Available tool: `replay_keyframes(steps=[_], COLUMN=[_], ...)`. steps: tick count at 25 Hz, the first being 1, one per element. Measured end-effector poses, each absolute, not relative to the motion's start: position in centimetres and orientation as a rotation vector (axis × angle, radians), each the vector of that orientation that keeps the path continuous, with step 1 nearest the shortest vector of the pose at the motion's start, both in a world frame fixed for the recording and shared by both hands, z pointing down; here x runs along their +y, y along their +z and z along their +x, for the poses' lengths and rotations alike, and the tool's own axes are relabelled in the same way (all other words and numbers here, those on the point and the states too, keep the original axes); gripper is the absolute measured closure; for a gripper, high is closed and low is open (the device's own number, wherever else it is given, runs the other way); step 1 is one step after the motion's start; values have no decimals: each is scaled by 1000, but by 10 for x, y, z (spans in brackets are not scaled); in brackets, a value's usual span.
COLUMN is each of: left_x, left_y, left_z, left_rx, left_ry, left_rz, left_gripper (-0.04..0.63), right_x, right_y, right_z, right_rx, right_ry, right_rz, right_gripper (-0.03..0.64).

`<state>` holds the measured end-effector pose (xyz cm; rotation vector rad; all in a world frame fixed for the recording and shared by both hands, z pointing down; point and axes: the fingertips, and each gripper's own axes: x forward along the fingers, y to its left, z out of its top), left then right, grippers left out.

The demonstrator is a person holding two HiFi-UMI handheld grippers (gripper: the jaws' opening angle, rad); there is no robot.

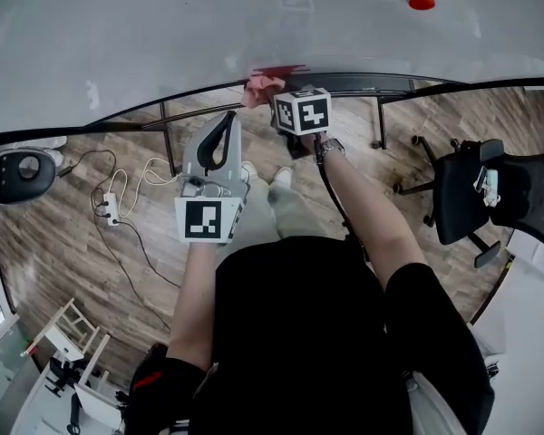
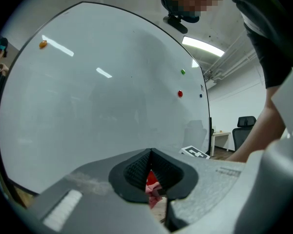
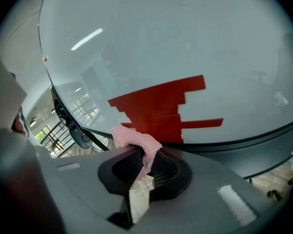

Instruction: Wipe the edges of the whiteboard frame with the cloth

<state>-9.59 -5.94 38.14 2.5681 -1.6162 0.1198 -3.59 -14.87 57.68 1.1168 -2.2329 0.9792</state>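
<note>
At upper centre of the head view, the right gripper (image 1: 270, 92) is clenching the pink cloth (image 1: 262, 86) and presenting it to the lower whiteboard frame (image 1: 163, 101), just below the red marks (image 3: 161, 106). Contact is appearing likely but is not confirmed. The frame's long axis is running left to right across the picture, so the stroke is judged lateral. The left gripper (image 1: 225, 125) is sitting lower, jaws together and empty, farther from the edge.

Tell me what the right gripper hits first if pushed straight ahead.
Probably the red patch low on the whiteboard, just above its dark frame; the held cloth would touch first.
</note>
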Motion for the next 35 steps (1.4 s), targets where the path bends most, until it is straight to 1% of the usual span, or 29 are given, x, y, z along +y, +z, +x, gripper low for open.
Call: replay_keyframes(steps=[9,20,35], left_x=[-70,-74,-71], left_y=[376,371,362], left_z=[-96,-102,-96], left_rx=[-1480,-1367,-1393], left_ry=[115,87,127], left_rz=[2630,2720,2745], left_gripper=[594,594,594], right_x=[-150,-150,-152], right_y=[581,580,580], right_z=[-34,-22,-16], right_rx=[-2177,-2108,-2112], right_ry=[1033,992,976], right_rz=[1186,1254,1181], right_gripper=[583,581,578])
